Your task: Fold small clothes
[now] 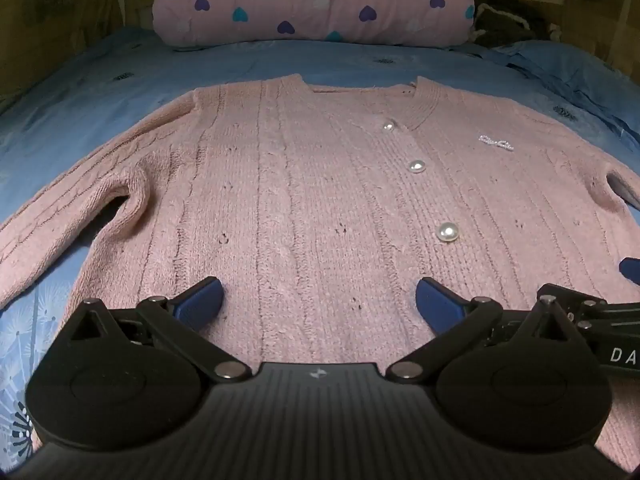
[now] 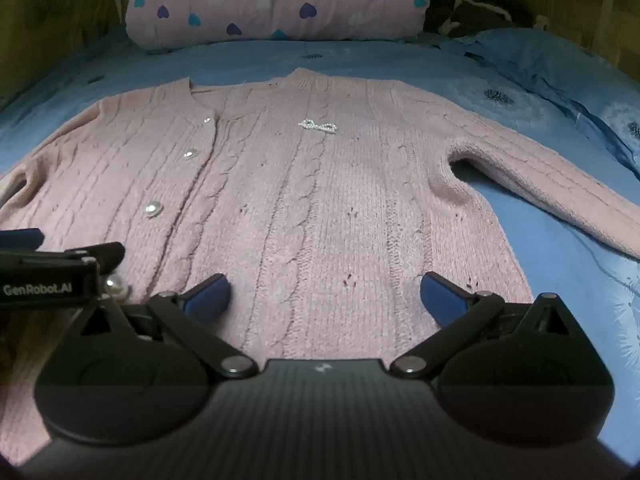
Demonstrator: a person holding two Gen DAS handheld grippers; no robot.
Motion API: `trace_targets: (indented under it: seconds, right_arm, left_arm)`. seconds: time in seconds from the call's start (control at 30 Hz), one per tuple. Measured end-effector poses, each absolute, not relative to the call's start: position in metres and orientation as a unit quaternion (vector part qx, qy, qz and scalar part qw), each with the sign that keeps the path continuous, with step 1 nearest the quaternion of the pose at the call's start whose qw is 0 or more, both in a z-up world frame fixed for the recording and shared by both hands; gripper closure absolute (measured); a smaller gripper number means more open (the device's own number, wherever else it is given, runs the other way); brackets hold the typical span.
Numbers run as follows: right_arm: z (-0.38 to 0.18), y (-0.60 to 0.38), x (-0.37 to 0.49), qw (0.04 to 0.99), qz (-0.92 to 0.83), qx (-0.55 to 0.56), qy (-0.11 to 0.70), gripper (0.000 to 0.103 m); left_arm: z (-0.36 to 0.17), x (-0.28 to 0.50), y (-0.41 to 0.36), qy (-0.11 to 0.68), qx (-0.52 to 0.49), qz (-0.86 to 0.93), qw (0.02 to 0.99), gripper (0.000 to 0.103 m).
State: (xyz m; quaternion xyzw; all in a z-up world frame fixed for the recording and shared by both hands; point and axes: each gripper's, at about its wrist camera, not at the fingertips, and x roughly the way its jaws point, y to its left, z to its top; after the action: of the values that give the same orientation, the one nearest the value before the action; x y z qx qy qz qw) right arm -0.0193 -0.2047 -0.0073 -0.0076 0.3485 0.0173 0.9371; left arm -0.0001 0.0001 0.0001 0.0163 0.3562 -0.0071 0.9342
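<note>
A pink knitted cardigan [image 1: 304,184] lies flat and face up on a bed covered with a blue sheet [image 1: 100,76], its neckline toward the far end and its hem at the near edge. It is buttoned with pearl buttons [image 1: 447,233] down the front, and a small sparkling bow [image 2: 317,125] sits on the chest. One sleeve [image 1: 68,216] stretches out to the left, the other sleeve [image 2: 552,188] to the right, both resting on the sheet. The left hand-held gripper [image 1: 319,300] is released, its blue fingers [image 1: 202,300] spread wide just above the near part of the cardigan, left of the button line. The right hand-held gripper [image 2: 326,294] is likewise released, fingers [image 2: 442,294] wide apart over the near right part of the cardigan, holding nothing. The two sit just beside each other. At the far end of the bed lies a pink pillow [image 1: 312,0] printed with blue and purple hearts, with a dark bundle [image 2: 476,12] to its right.
</note>
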Motion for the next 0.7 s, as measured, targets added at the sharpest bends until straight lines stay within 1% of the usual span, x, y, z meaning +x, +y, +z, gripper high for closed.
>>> trace_targets:
  seconds: [0.13,0.7]
  right_arm:
    - [-0.0074,-0.2019,-0.0202,0.937,0.014,-0.019,0.347,0.0]
    - [-0.0081,-0.2049,-0.0193,0.938,0.017,-0.008,0.347,0.0]
  left_arm:
    - [0.0004,-0.0007,0.0,0.356,0.016,-0.007,0.934,0.0]
    - [0.0,0.0,0.0,0.357,0.017,-0.007,0.934,0.0]
